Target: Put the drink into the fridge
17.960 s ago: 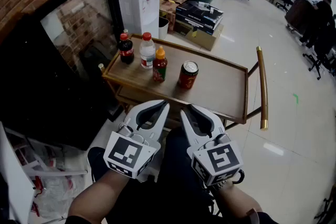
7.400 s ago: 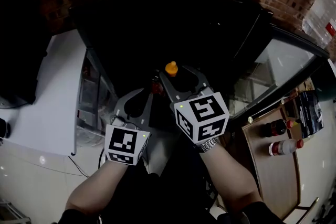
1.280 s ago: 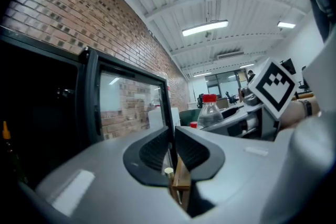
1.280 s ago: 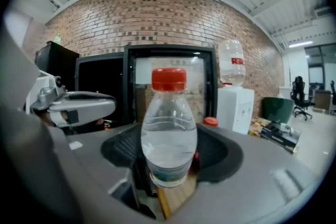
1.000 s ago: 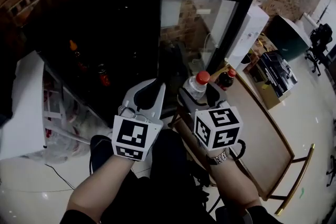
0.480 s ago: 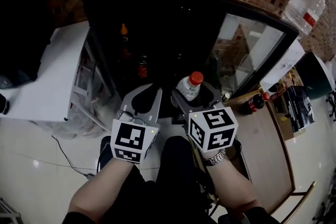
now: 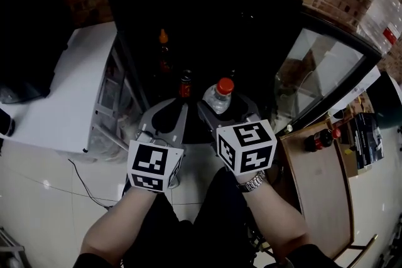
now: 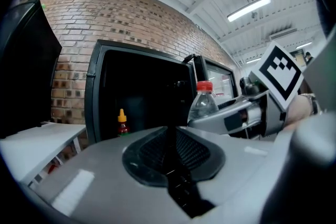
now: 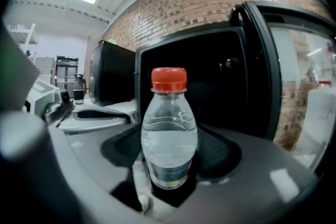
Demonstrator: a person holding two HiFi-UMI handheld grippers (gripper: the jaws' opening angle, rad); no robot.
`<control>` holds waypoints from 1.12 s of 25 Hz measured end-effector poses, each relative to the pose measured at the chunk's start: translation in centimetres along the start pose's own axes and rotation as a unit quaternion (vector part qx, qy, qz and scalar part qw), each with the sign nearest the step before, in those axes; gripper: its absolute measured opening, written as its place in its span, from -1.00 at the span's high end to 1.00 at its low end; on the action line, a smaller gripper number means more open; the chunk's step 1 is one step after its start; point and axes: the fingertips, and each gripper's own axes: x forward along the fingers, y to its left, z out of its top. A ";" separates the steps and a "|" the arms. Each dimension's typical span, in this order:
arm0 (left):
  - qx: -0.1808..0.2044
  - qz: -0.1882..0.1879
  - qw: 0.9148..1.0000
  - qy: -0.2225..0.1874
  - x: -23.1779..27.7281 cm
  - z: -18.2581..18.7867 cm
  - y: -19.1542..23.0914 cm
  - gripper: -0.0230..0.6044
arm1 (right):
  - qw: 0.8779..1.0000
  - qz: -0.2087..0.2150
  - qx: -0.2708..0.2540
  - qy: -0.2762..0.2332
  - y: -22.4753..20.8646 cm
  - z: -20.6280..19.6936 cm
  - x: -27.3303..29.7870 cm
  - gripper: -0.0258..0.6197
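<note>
Now one water bottle (image 7: pixel 217 97) tight in right tool (image 7: pixel 223 107); one left tool (image 7: pixel 182 111) closed, empty.

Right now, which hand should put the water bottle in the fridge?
Right. The right gripper clamps the red-capped water bottle upright, facing the open fridge. The left gripper is shut and empty.
</note>
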 end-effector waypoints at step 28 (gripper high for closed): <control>0.009 -0.015 1.000 0.018 8.6 -1.8 8.6 0.82 | 0.999 -0.011 0.005 0.030 -4.6 1.3 18.6 -0.02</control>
